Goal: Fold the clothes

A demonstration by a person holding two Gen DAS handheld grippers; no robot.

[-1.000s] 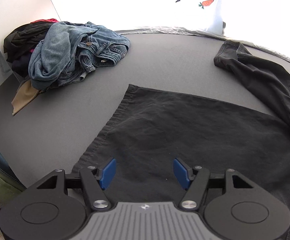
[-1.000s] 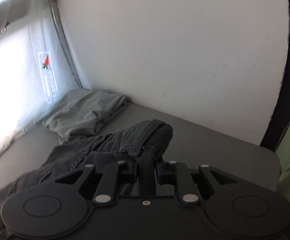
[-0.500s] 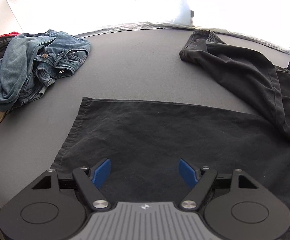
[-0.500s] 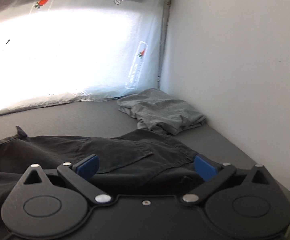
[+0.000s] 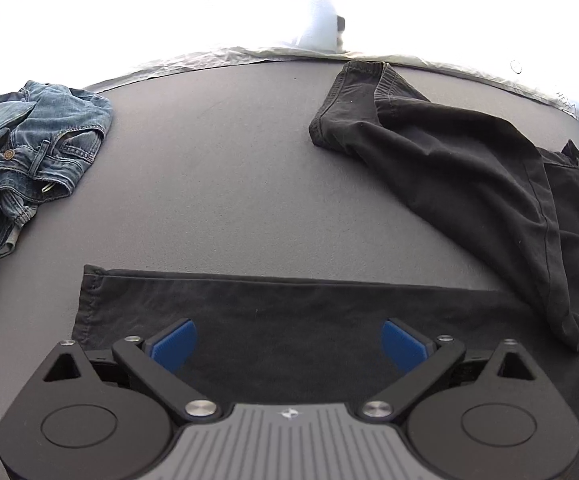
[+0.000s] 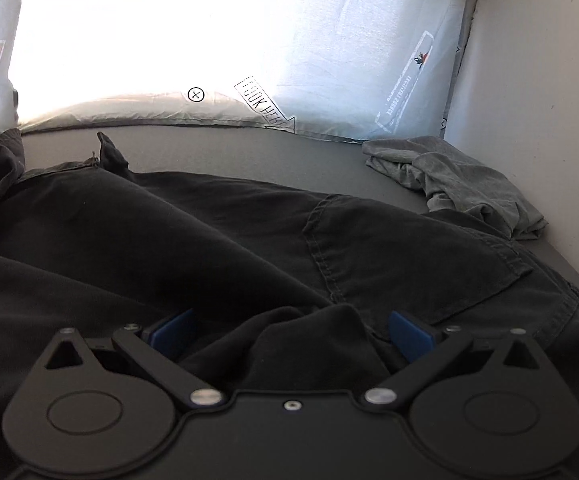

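Black trousers lie spread on a dark grey table. In the left wrist view one leg (image 5: 289,312) lies flat with its hem at the left, and the other leg (image 5: 449,160) runs off to the far right. My left gripper (image 5: 289,340) is open just above the flat leg. In the right wrist view the waist and back pocket (image 6: 401,256) of the trousers face me. My right gripper (image 6: 289,332) is open, with a loose ridge of black cloth bunched between its blue pads (image 6: 173,332).
Crumpled blue jeans (image 5: 29,152) lie at the table's left. A folded grey garment (image 6: 461,184) lies in the far right corner by a white wall (image 6: 549,100). A bright white printed sheet (image 6: 209,40) hangs behind the table (image 5: 217,160).
My right gripper has let go of the trousers and opened, and its view swung from the wall to the window. My left gripper opened wider and moved right along the leg.
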